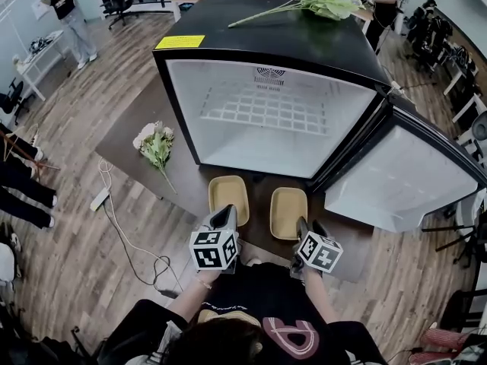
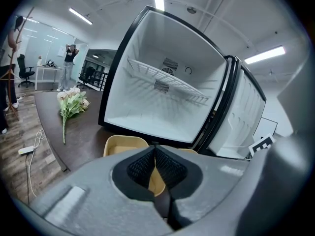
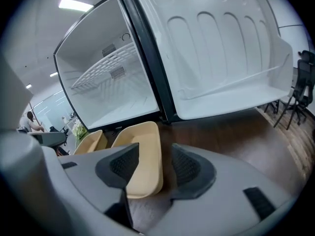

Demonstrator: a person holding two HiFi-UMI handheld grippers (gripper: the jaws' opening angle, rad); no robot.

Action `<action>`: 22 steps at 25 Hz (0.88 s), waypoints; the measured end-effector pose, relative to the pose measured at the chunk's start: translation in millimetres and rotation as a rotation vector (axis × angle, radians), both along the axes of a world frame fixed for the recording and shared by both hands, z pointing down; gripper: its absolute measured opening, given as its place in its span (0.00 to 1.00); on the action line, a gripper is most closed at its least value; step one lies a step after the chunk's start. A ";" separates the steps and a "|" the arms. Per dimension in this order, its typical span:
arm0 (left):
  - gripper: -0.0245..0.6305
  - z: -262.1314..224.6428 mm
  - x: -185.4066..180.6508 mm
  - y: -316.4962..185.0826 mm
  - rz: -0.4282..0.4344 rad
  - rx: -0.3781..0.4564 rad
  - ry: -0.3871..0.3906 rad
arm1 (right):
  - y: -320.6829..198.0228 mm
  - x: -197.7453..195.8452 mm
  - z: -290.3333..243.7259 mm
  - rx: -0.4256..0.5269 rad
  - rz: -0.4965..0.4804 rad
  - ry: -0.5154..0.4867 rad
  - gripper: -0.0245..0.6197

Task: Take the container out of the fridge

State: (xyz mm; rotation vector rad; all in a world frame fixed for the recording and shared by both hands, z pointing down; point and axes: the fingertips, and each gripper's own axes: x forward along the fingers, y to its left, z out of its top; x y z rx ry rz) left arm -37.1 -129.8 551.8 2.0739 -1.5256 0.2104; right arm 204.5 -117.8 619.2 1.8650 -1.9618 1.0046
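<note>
Caution: hovering released right gripper (image 3: 153,162) astride container (image 3: 143,141) rim, left gripper (image 2: 155,149) clenched, risking snagging and dragging it off table (image 3: 221,132).

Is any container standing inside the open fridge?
No, the fridge holds only its wire shelf; both tan containers sit on the table before it.

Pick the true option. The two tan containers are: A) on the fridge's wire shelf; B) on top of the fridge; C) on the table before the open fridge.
C: the left tan container and the right tan container stand side by side on the table before the open fridge, whose wire shelf is bare.
</note>
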 end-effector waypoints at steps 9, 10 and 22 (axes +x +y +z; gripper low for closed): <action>0.06 -12.8 15.6 0.6 0.049 0.075 0.029 | 5.9 -5.4 -40.7 0.157 -0.046 0.007 0.37; 0.06 -15.0 18.2 1.5 0.060 0.089 0.037 | 7.4 -6.6 -44.3 0.176 -0.048 0.007 0.36; 0.06 -21.1 31.1 10.9 0.116 0.132 0.027 | 17.7 -19.0 -68.5 0.280 -0.074 0.085 0.07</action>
